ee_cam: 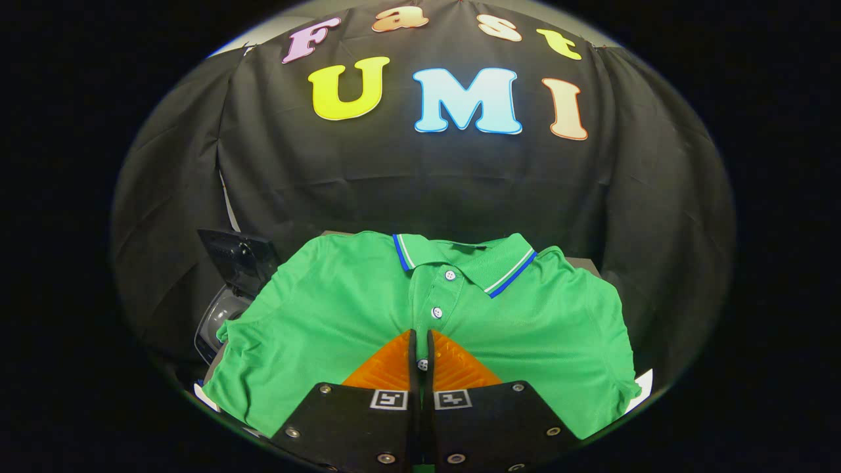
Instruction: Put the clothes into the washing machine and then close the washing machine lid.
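A green polo shirt (341, 315) with a blue-and-white striped collar lies spread flat, front up, on a table. My gripper (421, 341) hovers over the shirt's button placket, its fingers nearly together with just a thin slit between them. A white button shows through that slit; the cloth under the tips lies flat and is not bunched. Left of the shirt and lower than the table stands a small grey washing machine (220, 318), with its dark lid (236, 253) raised. The shirt's left sleeve hides part of the machine.
White corners of the table (644, 384) peek out from under the shirt's hem on the right and left. Black cloth walls close off the booth behind and on both sides.
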